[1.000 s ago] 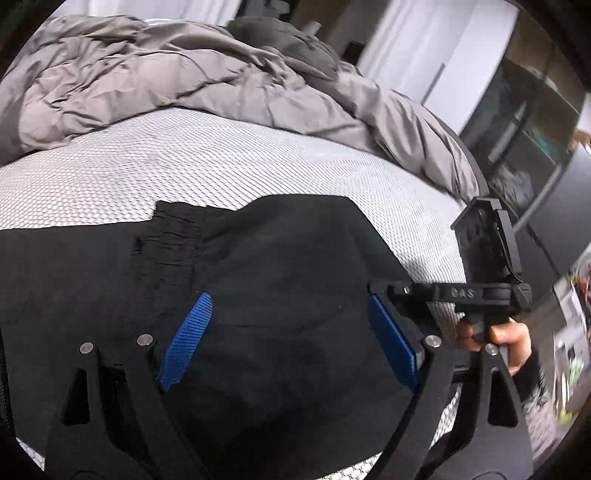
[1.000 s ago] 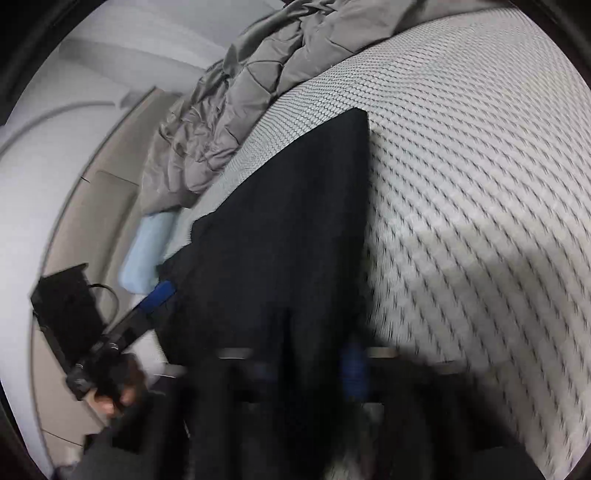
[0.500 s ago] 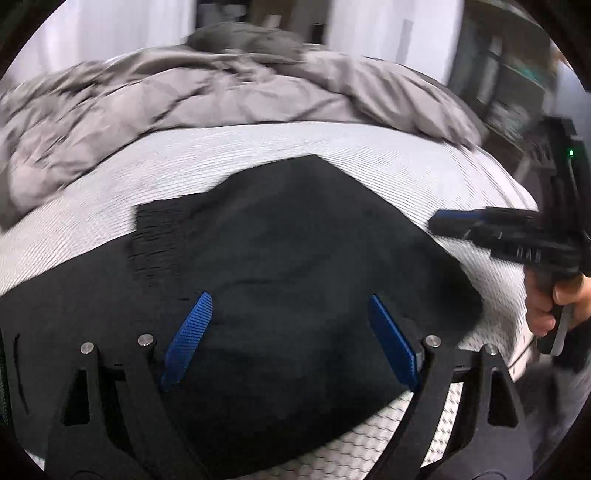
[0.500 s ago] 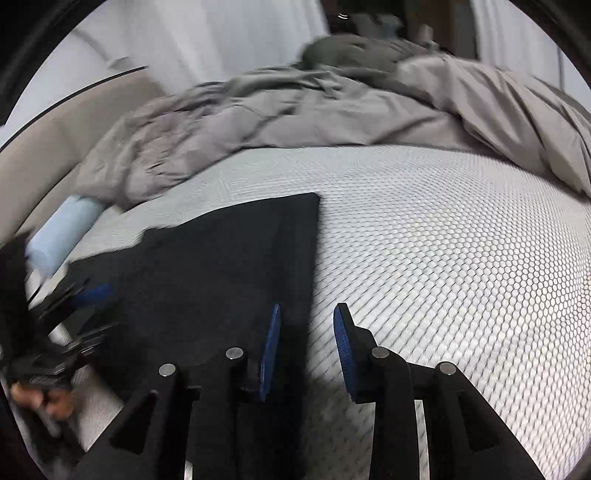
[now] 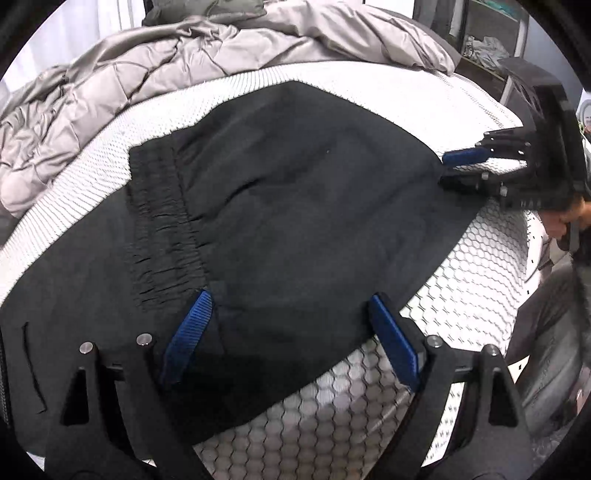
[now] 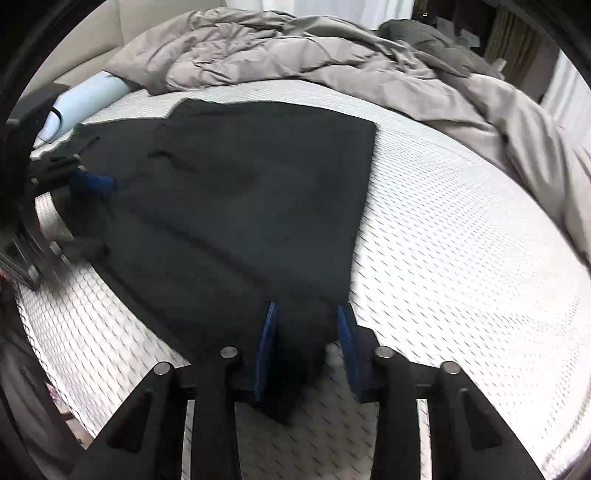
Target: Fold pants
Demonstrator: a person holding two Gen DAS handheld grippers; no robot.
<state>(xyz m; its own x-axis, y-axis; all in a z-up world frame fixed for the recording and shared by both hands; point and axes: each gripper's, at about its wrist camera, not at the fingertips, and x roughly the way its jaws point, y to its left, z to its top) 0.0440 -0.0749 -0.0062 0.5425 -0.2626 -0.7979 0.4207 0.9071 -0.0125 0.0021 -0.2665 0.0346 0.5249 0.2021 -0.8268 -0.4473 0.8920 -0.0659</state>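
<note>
Right gripper [image 6: 306, 332] lower now — astride pants [image 6: 240, 192] (jaws parted)

I'm seeing black pants [image 5: 295, 206] lying folded flat on the white mattress, elastic waistband [image 5: 162, 229] showing on top.

Before me: bed with white honeycomb-patterned mattress cover [image 6: 461, 229]. Rumpled grey quilted duvet [image 5: 155, 74] heaped along its far side, darker grey-green pillow [image 6: 424, 37] on top. Pale blue cylindrical bolster [image 6: 83, 99] at far left, against beige upholstered headboard [image 6: 92, 40]. White curtains [image 6: 332, 5] behind. Dark open shelving unit [image 5: 487, 33] at my far right.
</note>
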